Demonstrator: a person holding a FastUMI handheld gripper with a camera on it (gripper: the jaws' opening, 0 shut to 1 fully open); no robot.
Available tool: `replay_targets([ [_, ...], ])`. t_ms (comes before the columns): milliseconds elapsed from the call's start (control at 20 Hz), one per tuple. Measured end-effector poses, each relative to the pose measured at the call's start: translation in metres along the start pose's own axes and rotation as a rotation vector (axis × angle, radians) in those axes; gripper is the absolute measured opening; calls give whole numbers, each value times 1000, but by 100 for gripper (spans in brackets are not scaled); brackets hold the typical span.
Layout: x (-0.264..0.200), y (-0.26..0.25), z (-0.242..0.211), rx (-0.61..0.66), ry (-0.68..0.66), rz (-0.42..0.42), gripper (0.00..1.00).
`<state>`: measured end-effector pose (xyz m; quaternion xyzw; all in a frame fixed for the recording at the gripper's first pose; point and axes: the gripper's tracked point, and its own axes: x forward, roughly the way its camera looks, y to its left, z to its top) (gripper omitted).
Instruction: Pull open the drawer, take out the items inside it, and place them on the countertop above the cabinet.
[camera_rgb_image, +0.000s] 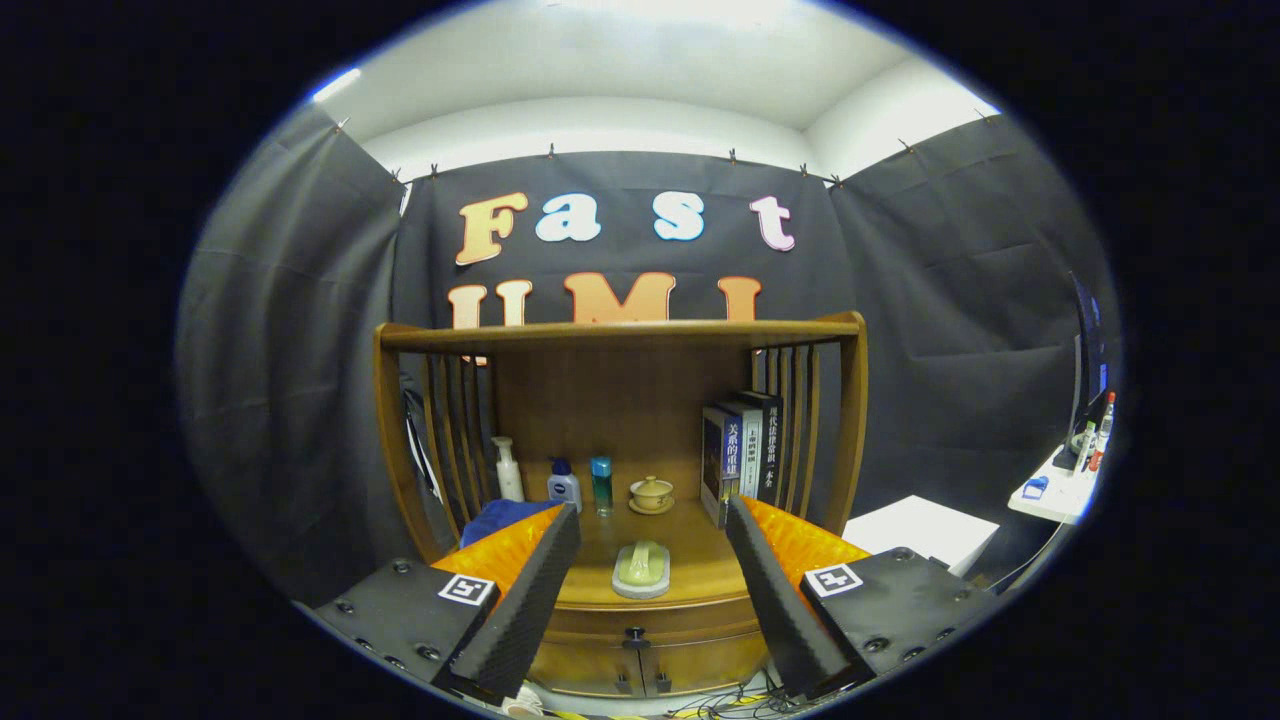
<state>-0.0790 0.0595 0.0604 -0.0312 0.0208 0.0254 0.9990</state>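
The tongs (652, 560) are hovering level in front of the wooden cabinet (620, 400), pointing straight at it, with the two fingers (530, 590) spread wide apart and gripping nothing. Between the fingers, the counter (690, 570) is showing, and a pale green soap dish (641, 568) is lying on its front part. Below the counter's edge, the drawer (640, 622) is sitting closed, its small dark knob (635, 634) centred between the fingertips and not touching either of them. Below the drawer, two cabinet doors (640, 668) are also closed.

Beyond the fingers, at the back of the counter, a white pump bottle (508, 470), a small bottle with a blue cap (564, 485), a teal bottle (601, 484) and a lidded teacup on a saucer (651, 494) are standing in a row. A few books (742, 452) are standing upright against the slatted side on the right. A blue cloth (500, 520) is lying just beyond the left finger.
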Motion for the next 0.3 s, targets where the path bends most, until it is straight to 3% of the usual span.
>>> replay_targets([
  [300,-9,6,-7,-11,-2,-2,97],
])
